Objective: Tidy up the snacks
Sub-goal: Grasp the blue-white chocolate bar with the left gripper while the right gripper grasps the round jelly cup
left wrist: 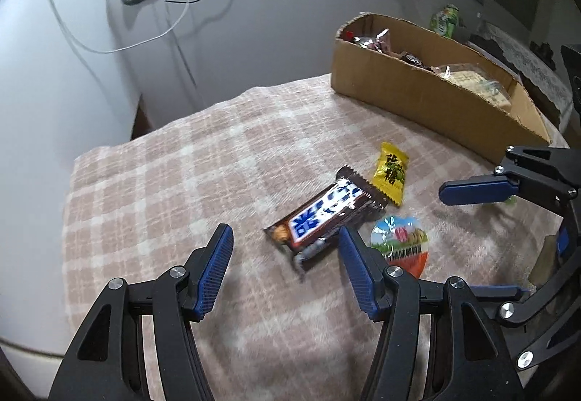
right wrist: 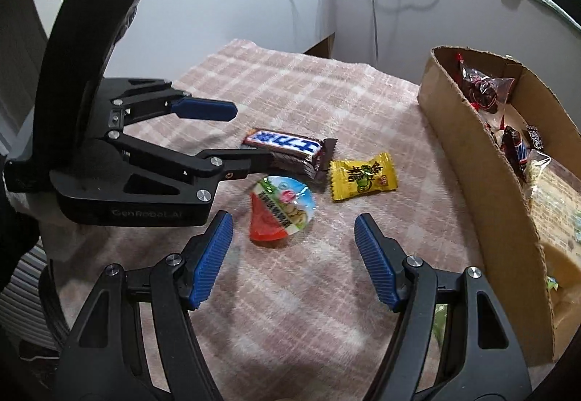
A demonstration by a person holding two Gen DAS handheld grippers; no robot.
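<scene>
A brown chocolate bar (left wrist: 326, 212) with a blue and white label lies on the pink checked cloth (left wrist: 181, 183). My left gripper (left wrist: 285, 244) is open, and the bar's near end sits between its blue pads. Beside the bar are a yellow candy (left wrist: 390, 174) and a round jelly cup (left wrist: 399, 244). In the right wrist view my right gripper (right wrist: 292, 230) is open and holds nothing, with the jelly cup (right wrist: 281, 210) just ahead of its left pad. The chocolate bar (right wrist: 287, 146), the yellow candy (right wrist: 363, 175) and the left gripper (right wrist: 247, 136) lie beyond.
An open cardboard box (left wrist: 417, 92) holding several wrapped snacks stands at the cloth's far right, also the cardboard box (right wrist: 472, 154). A grey wall with hanging cables (left wrist: 174, 1) runs behind. The cloth's left edge drops off. A small green item (right wrist: 439, 328) lies under the right gripper.
</scene>
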